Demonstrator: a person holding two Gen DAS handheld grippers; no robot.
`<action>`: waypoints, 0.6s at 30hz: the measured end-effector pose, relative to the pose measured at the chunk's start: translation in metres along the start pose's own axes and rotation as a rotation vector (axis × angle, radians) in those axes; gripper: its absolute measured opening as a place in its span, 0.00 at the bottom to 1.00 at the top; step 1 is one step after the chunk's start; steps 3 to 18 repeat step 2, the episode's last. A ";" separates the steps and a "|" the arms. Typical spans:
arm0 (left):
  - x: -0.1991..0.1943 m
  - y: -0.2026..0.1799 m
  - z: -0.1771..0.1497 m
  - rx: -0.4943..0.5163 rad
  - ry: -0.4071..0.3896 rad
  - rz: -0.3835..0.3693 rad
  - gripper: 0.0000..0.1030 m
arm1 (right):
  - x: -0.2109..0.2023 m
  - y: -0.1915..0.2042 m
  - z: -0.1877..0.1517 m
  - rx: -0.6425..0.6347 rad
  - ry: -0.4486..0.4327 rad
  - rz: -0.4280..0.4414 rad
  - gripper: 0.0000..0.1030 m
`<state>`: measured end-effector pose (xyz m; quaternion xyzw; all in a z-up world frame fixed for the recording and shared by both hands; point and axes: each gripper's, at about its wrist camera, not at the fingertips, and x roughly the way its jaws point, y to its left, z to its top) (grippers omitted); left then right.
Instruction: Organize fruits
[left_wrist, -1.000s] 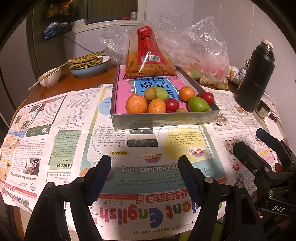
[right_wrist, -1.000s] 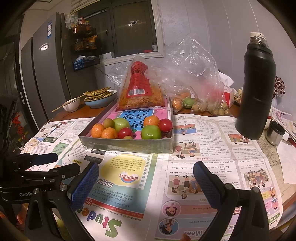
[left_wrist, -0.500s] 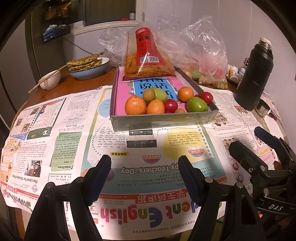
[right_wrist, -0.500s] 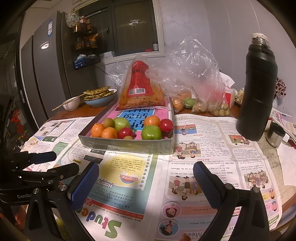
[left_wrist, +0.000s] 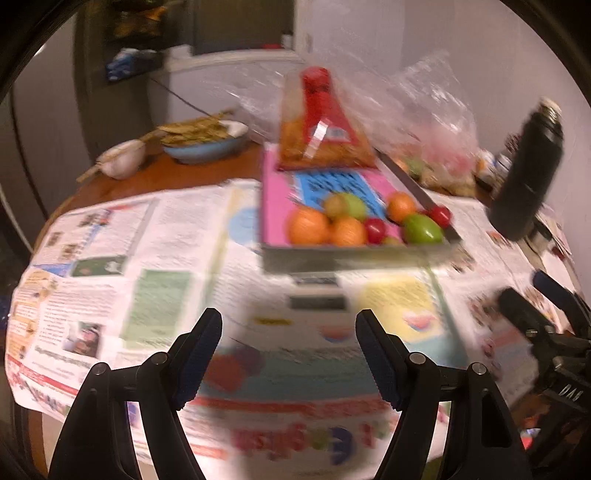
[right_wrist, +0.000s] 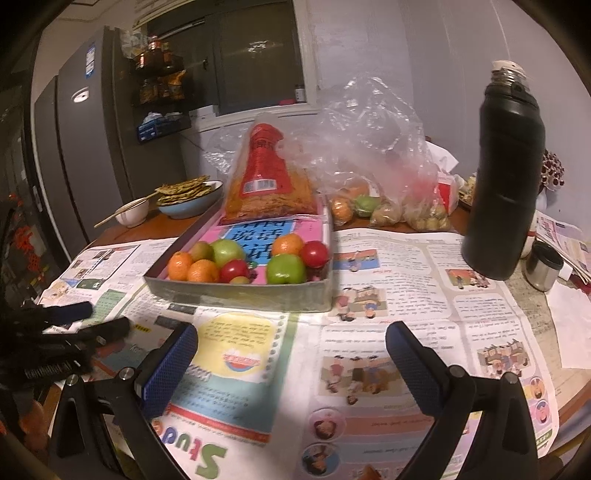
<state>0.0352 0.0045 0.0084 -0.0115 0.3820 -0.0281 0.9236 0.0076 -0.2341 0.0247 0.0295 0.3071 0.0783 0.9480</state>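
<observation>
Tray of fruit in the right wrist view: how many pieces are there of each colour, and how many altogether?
Orange fruits: 3
Red fruits: 2
Bright green fruits: 2
Brownish-green fruit: 1
Small pale green fruit: 1
Total visible in the tray: 9

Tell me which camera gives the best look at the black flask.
The right wrist view: the black flask stands sharp and whole there, cap to base, on the newspaper. In the left wrist view the flask is blurred, small and near the right edge.
</observation>
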 end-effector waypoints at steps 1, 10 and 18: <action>0.000 0.012 0.005 -0.018 -0.012 0.027 0.74 | 0.001 -0.006 0.002 0.009 0.002 -0.008 1.00; 0.000 0.023 0.010 -0.041 -0.019 0.041 0.74 | 0.003 -0.011 0.004 0.016 0.004 -0.016 1.00; 0.000 0.023 0.010 -0.041 -0.019 0.041 0.74 | 0.003 -0.011 0.004 0.016 0.004 -0.016 1.00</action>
